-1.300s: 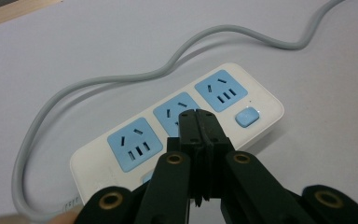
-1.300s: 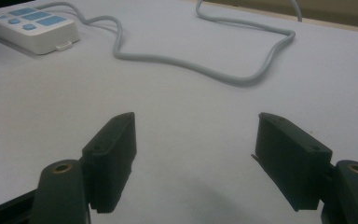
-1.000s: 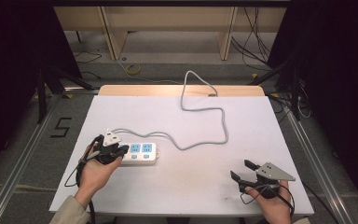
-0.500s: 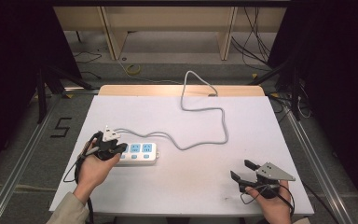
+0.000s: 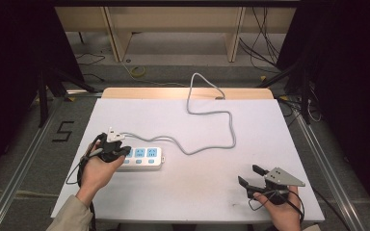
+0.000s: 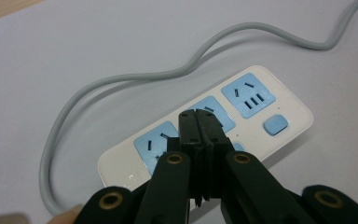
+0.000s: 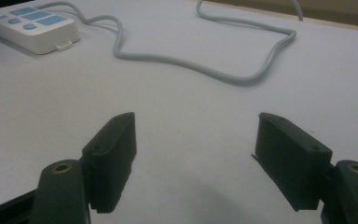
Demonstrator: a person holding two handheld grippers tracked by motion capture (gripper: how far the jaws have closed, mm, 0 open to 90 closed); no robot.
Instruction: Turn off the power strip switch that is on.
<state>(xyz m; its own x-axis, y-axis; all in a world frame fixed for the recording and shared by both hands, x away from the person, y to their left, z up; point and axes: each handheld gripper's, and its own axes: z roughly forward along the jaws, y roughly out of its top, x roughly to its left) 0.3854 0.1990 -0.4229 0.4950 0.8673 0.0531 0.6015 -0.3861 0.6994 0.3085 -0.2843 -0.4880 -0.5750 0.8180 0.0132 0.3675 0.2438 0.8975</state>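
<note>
Your left gripper has its jaws pressed flat together with nothing between them — the tips hang over the left end of the white power strip, above its blue socket faces. Your right gripper sits well apart from it, near the front right of the table, jaws spread wide and empty.

From the high view the strip's long axis runs left to right across the table. Its grey cable leaves the left end, doubles back to the right, loops and runs off the far edge. A white plug lies just behind your left gripper.

From the left gripper view you can read what the high view blurs — the blue socket panels with their dark slots and a small blue button. The right gripper view shows the strip's end wall side-on, with the cable's loop lying ahead of the open jaws.
</note>
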